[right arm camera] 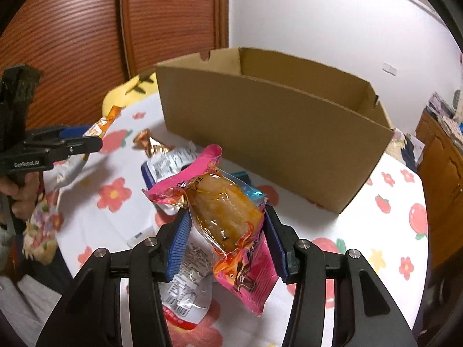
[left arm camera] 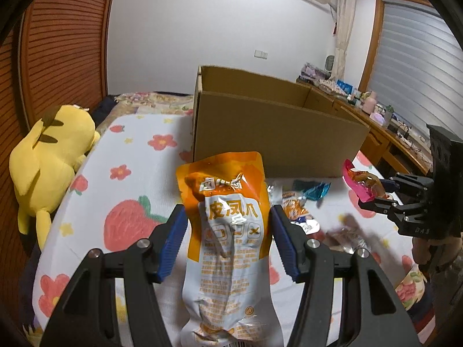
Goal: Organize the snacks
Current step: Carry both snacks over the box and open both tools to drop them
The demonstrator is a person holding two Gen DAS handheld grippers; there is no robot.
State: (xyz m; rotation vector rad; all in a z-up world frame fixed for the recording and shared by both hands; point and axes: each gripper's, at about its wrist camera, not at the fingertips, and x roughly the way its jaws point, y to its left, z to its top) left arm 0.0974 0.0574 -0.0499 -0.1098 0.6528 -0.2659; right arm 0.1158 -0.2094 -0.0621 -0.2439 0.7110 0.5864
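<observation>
Closest to me, my left gripper [left arm camera: 228,231] is squeezing the orange pouch [left arm camera: 228,231] around its middle, one blue pad on each side, and the pouch stands up in the air above the flowery sheet [left arm camera: 136,156]. It looks soft and puffy, with a slick shiny skin, so I think it could slide if I pinch only the thin flat edge; the fat middle is the best place to hold. My right gripper [right arm camera: 227,230] is clamped on the pink snack pack [right arm camera: 222,211], with its see-through part showing something brown and squishy inside. I think it is light and floppy (the pink tail hangs down below my pads), so I should hold it gently and not squash it. A little farther out, more snacks lie on the sheet: a white packet [right arm camera: 170,159], a blue one [left arm camera: 314,189] and a coppery twist wrapper [right arm camera: 149,143]. Behind them stands the big open cardboard box [left arm camera: 277,133], where I guess the snacks should go. Far off to the side a yellow plush toy [left arm camera: 49,156] leans by the bed's edge.
</observation>
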